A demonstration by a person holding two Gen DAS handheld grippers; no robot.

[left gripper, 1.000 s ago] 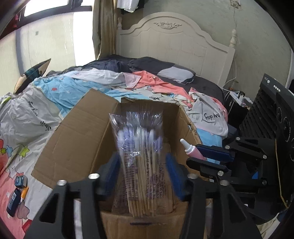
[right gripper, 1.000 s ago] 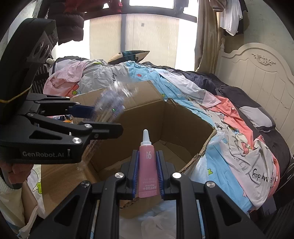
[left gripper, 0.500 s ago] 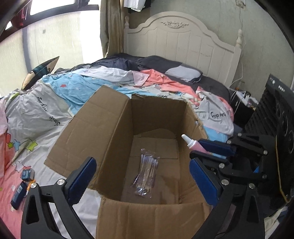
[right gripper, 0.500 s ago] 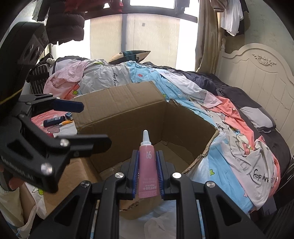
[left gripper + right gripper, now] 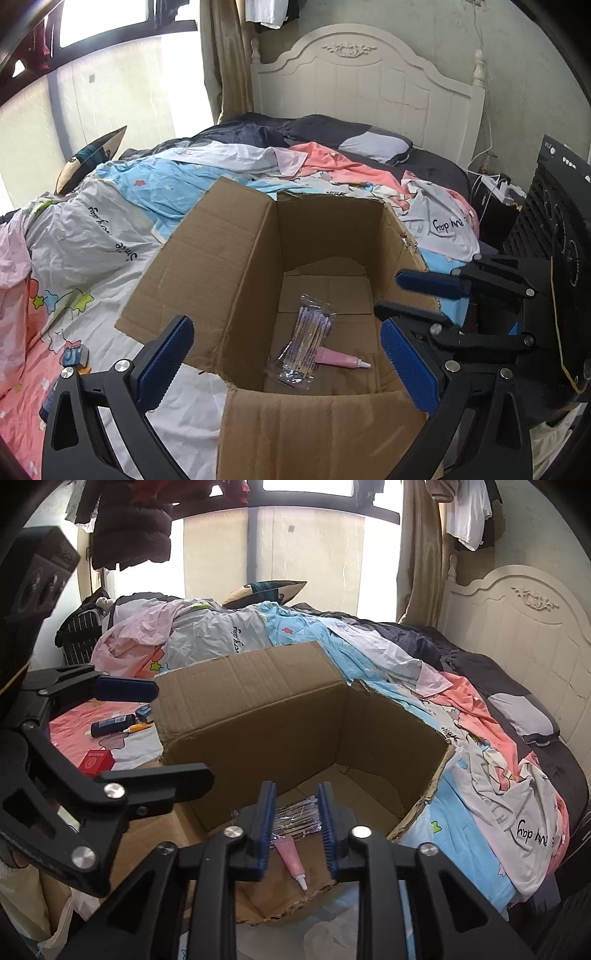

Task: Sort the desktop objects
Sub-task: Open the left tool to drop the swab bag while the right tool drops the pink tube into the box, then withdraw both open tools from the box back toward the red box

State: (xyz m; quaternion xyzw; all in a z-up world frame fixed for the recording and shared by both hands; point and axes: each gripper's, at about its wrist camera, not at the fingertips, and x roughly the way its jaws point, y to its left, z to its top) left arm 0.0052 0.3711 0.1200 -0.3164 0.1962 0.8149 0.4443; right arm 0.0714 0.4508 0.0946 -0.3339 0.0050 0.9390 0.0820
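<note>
Left wrist view: the left gripper (image 5: 284, 354) stood with its blue-padded jaws spread wide and holding nothing, poised over the near rim of the open cardboard box (image 5: 236, 258). On the box floor lay the clear packet of cotton swabs (image 5: 308, 338), and touching its near end at about 4 o'clock lay the pink tube (image 5: 338, 359), flat, nozzle toward 3 o'clock. The right gripper (image 5: 402, 291) appeared at 3 o'clock beside the box's right wall, jaws parted and empty. Right wrist view: the right gripper (image 5: 297, 830) framed the tube (image 5: 291, 860) below, not touching it. At 9 o'clock, on the bedding (image 5: 122, 746), lay a dark bottle (image 5: 112, 724) and a red box (image 5: 96, 761).
</note>
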